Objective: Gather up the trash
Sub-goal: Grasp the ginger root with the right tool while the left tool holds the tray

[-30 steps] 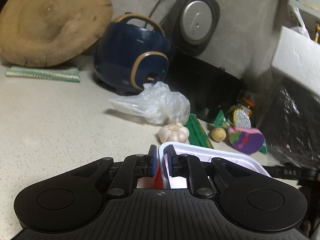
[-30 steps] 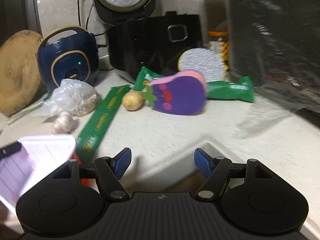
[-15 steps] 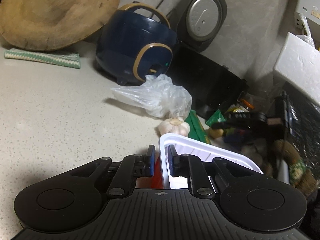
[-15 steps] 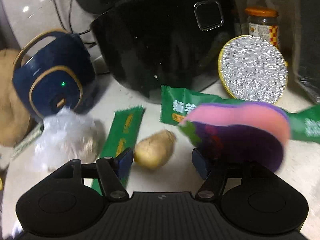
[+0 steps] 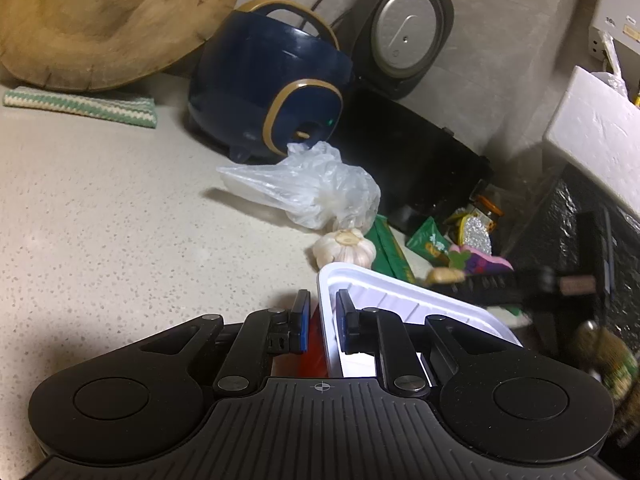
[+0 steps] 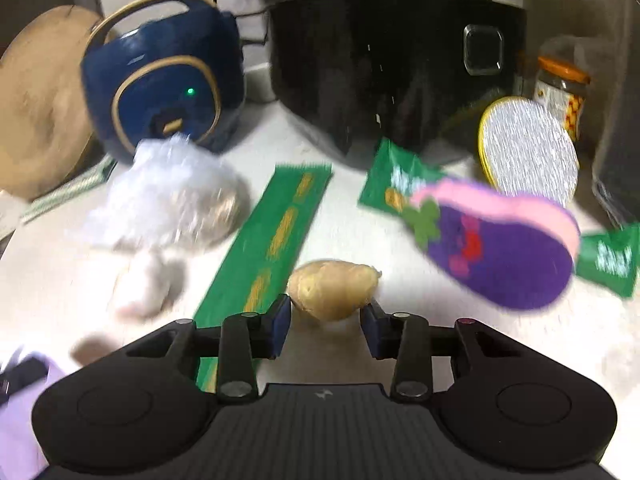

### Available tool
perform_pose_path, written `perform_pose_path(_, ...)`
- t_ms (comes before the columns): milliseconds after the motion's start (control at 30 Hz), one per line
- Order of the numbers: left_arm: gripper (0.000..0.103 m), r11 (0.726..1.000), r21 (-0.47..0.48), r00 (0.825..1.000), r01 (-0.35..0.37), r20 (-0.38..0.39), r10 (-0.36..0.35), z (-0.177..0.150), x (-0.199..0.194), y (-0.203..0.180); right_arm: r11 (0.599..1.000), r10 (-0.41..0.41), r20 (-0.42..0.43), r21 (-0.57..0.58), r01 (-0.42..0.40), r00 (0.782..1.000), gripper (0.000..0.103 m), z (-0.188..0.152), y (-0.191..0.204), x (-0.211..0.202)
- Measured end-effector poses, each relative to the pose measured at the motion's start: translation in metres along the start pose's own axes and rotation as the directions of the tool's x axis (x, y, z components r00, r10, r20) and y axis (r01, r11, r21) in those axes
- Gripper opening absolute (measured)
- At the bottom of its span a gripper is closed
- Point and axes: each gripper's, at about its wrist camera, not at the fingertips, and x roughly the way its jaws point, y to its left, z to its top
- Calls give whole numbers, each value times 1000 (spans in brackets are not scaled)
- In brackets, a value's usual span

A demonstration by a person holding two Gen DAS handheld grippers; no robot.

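Observation:
My left gripper [image 5: 322, 308] is shut on the rim of a white plastic tray [image 5: 400, 300], with something red [image 5: 312, 356] just below the rim. In the right wrist view my right gripper [image 6: 326, 320] hovers low over the counter and its jaws are closing. A pale ginger-like lump [image 6: 332, 292] sits just ahead of and between the fingertips, and the pads do not press on it. A long green wrapper [image 6: 272, 240] lies left of the lump. Another green wrapper [image 6: 396, 184] lies behind a purple eggplant-shaped sponge [image 6: 500, 256].
A clear plastic bag [image 5: 312, 192] and a garlic bulb [image 5: 344, 246] lie near the tray. A blue cooker [image 5: 272, 92], a black cooker [image 6: 380, 60], a jar [image 6: 560, 92] and a round silver scrubber [image 6: 528, 148] line the back. A wooden board [image 5: 100, 20] and striped cloth [image 5: 80, 104] are far left.
The right gripper moved forward toward the ginger-like lump and its jaws narrowed around it. The left gripper stayed shut on the tray and barely moved.

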Motion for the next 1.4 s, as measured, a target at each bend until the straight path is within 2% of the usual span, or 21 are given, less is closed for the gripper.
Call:
perform_pose_path(200,16,1000,13,1000,2,0,-2,0,0,-1,1000,-3,-10,-13,3,1000,37,-23,-15,-23)
perform_pose_path(267,16,1000,14,1000,0,-1,0,0,0,-2,999,-34,-4,-21,34,999,48,-27,-18,-27)
perform_pose_path(333,16,1000,17,1000,-2,-1,2,0,0,-2,994,-101,22,-44,102,995,58,-31,-20,-32)
perform_pose_path(433,16,1000,20,1000,-3,-1,3,-1,-1,-1,985,-157,46,-63,159,987,59,-36,-22,-33)
perform_pose_path(533,17,1000,-13,999,-13,35,14,1,-5,3,987,-155,62,-41,158,986,63,-40,-26,-38)
perform_pose_path(667,15,986,-131,982,-106,142,124,2,-17,20,989,-142,75,-21,144,987,64,-43,-28,-39)
perform_pose_path(733,15,983,-153,985,-101,123,121,3,-14,24,989,-145,84,-24,148,986,66,-44,-25,-38)
perform_pose_path(833,15,987,-128,992,-93,71,102,5,-6,22,990,-137,92,-25,140,986,66,-44,-22,-36)
perform_pose_path(967,15,988,-121,992,-94,70,103,5,-5,21,992,-127,105,1,128,986,66,-38,-15,-29)
perform_pose_path(1100,15,988,-127,994,-85,63,94,5,-6,23,992,-123,122,19,122,985,65,-30,-7,-17)
perform_pose_path(1133,15,988,-132,995,-79,58,87,6,-6,24,991,-131,122,8,131,984,58,-28,-4,-15)
perform_pose_path(1167,15,988,-138,995,-74,53,82,5,-5,25,991,-131,121,-6,133,984,46,-28,-1,-14)
perform_pose_path(1200,15,987,-143,996,-71,47,78,5,-4,26,992,-123,117,-23,126,985,38,-27,2,-15)
perform_pose_path(1400,14,984,-172,999,-50,8,52,5,0,30,993,-103,112,-39,108,988,36,-35,7,-23)
